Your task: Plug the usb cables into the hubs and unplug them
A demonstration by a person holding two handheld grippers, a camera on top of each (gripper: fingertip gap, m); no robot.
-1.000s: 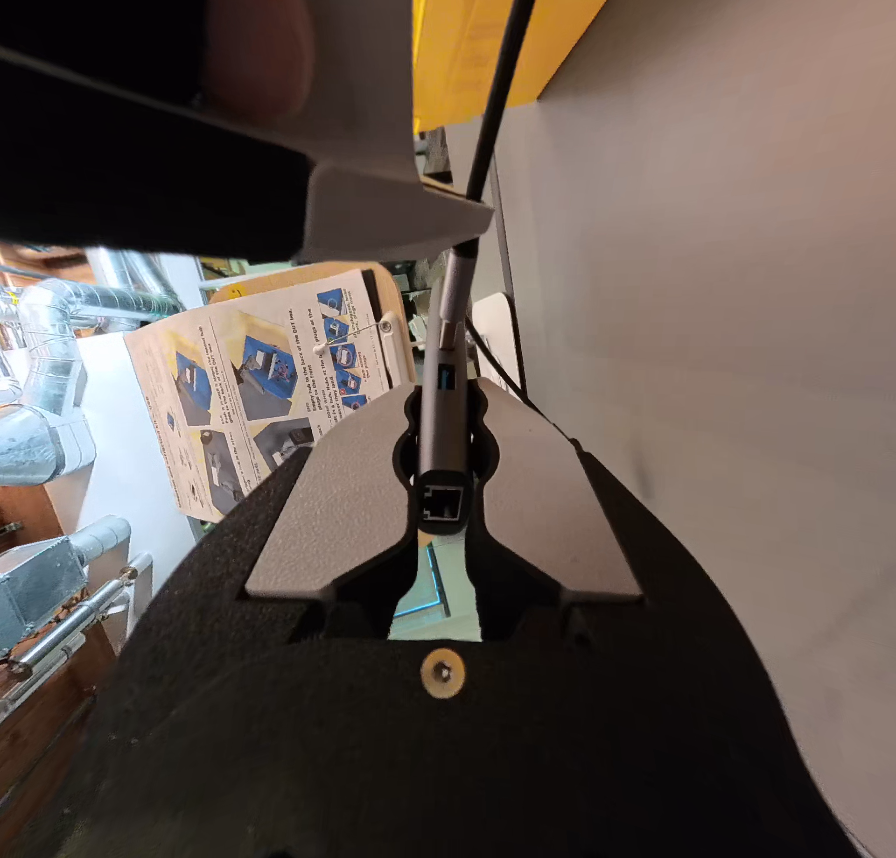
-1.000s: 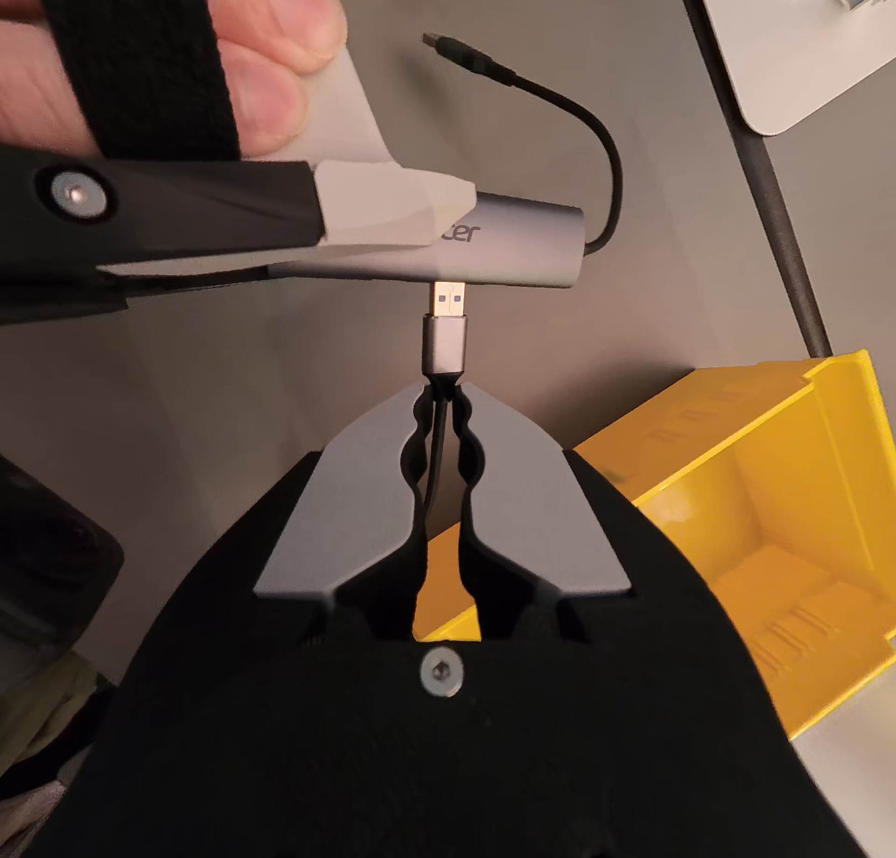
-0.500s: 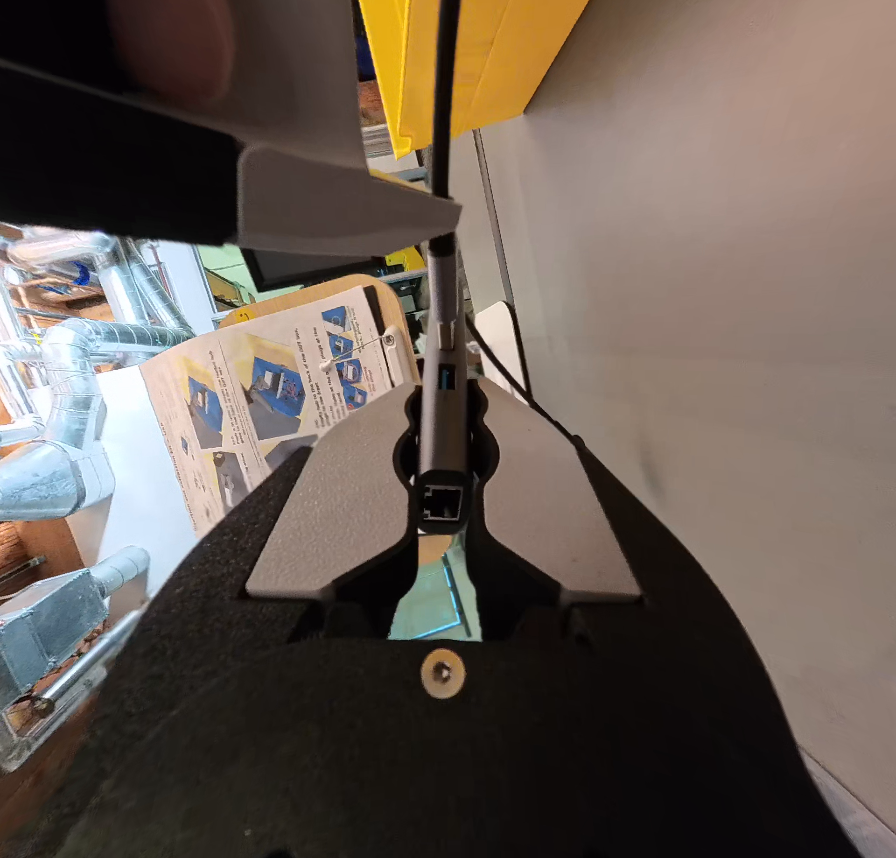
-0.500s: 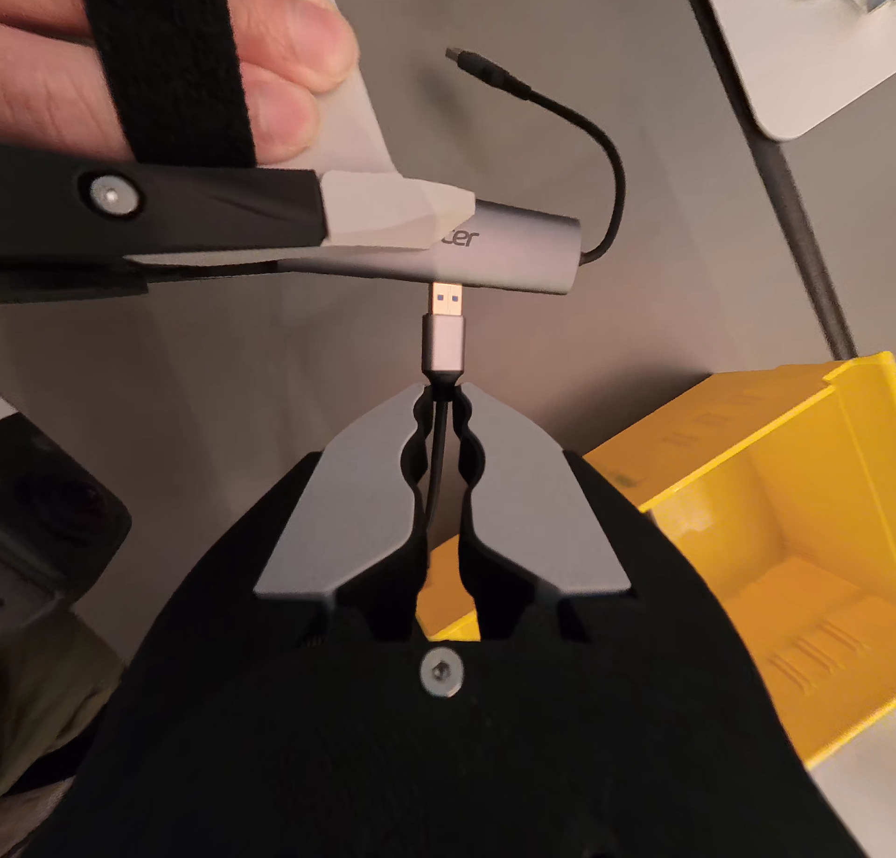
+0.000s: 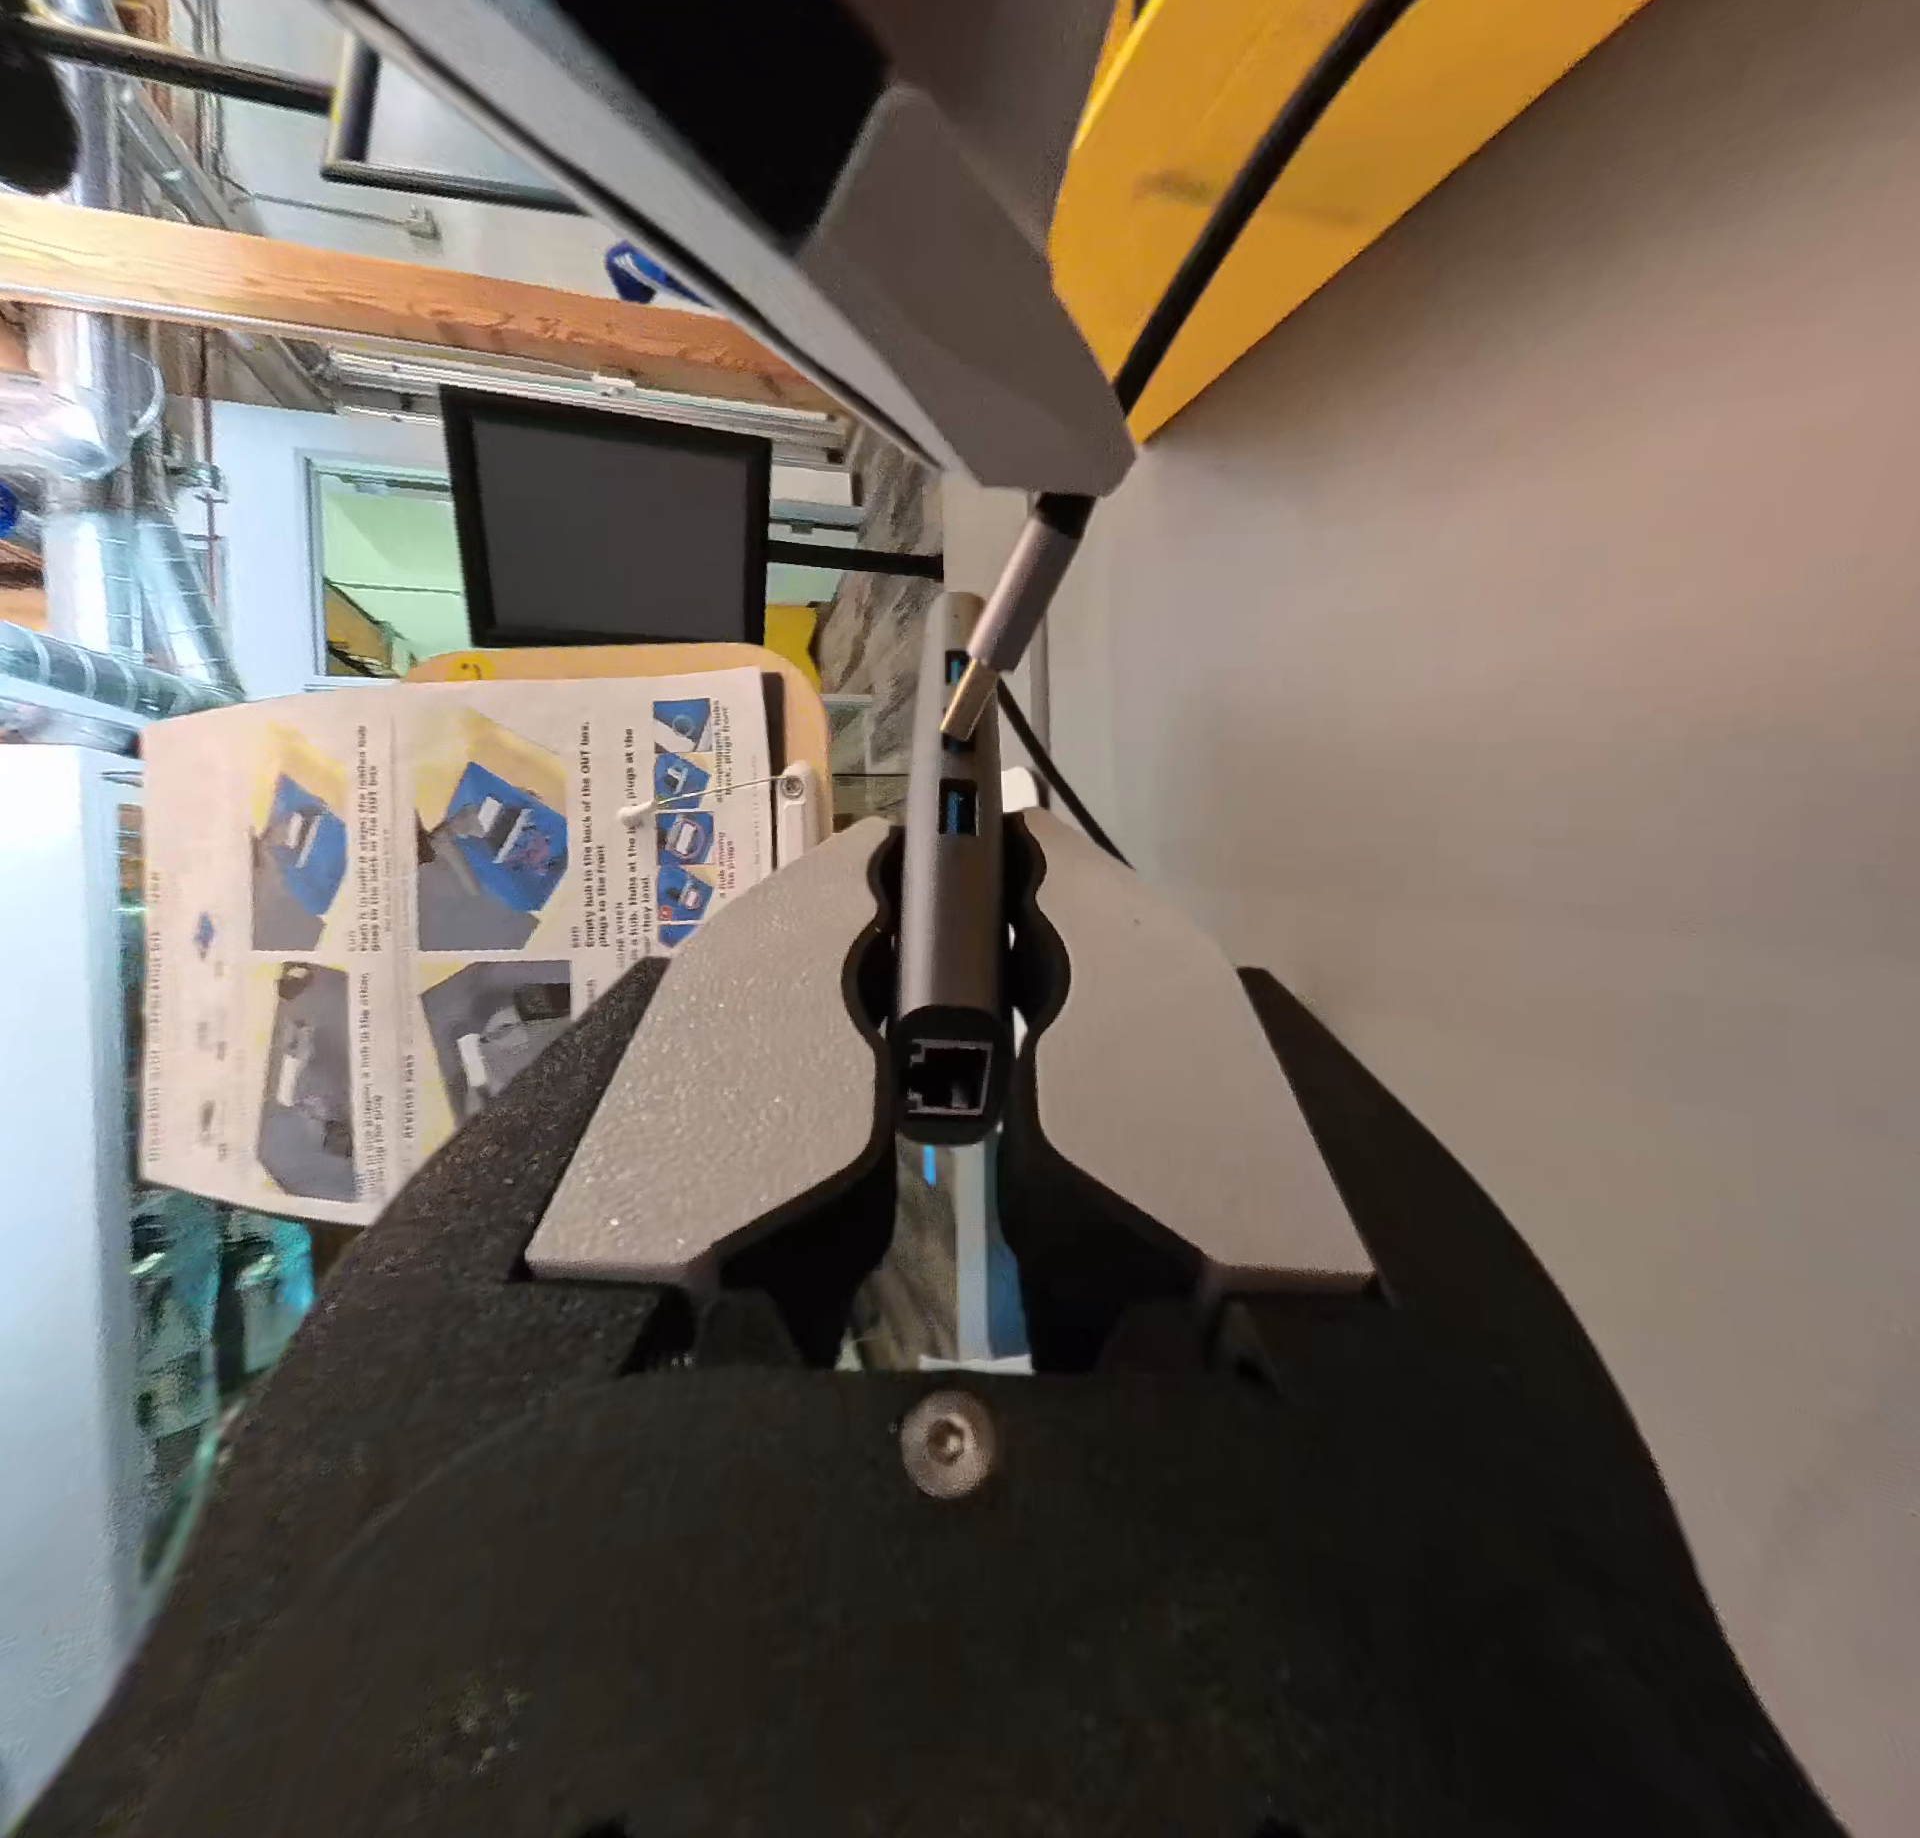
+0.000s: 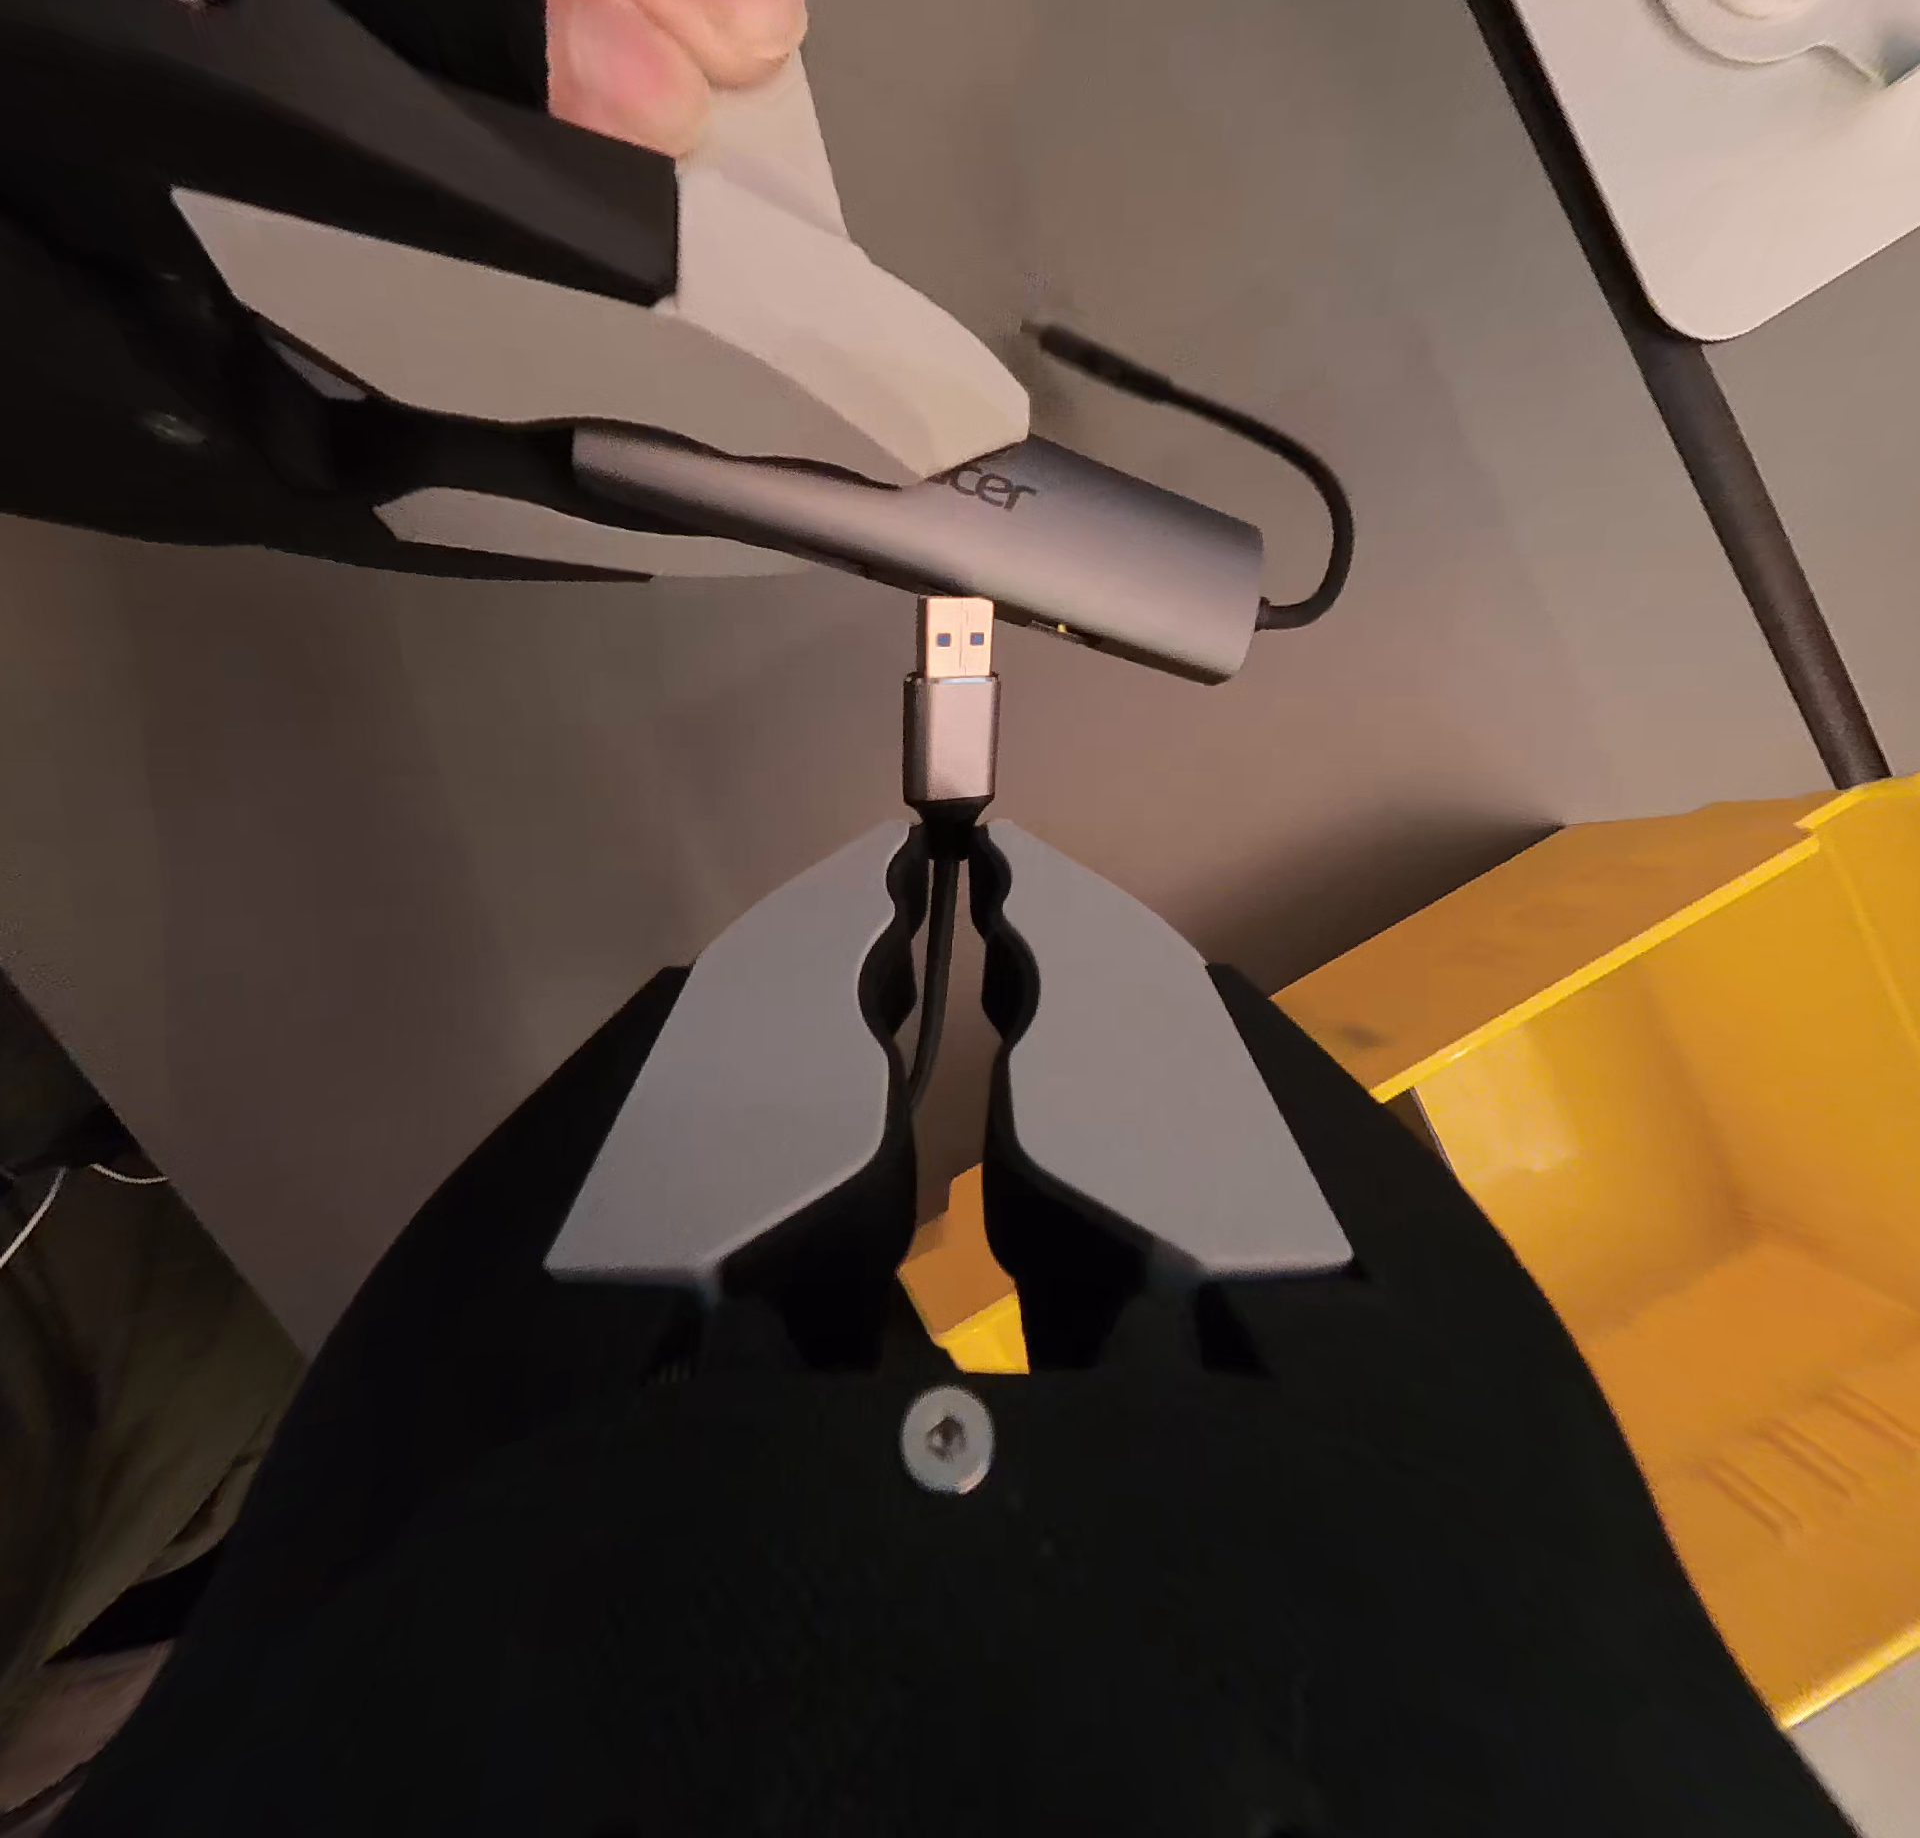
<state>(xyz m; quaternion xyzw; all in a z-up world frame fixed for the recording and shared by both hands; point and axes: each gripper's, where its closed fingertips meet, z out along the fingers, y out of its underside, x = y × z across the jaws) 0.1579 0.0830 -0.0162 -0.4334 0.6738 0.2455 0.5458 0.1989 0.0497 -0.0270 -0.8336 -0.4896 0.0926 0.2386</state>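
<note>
We see the left claw [image 5: 951,853] closed on the grey hub [image 5: 948,915], which lies lengthwise between its fingers, network socket facing the camera and blue USB ports along the upper side. In the right wrist view the same hub [image 6: 1049,552] is held up off the grey counter [image 6: 520,853], tilted down to the right, its short black lead [image 6: 1320,541] curling from the far end. The right claw [image 6: 951,832] is pinched nearly closed on the black cable [image 6: 930,967] just behind the USB plug [image 6: 954,692] — the plug's metal tip stands clear of the hub's side, just below it, not inserted. From the left wrist view the plug [image 5: 997,645] angles toward the ports. A yellow bin [image 6: 1558,1217] sits by the counter's right side, and a printed sheet [image 5: 436,905] stands beyond the left claw.
</note>
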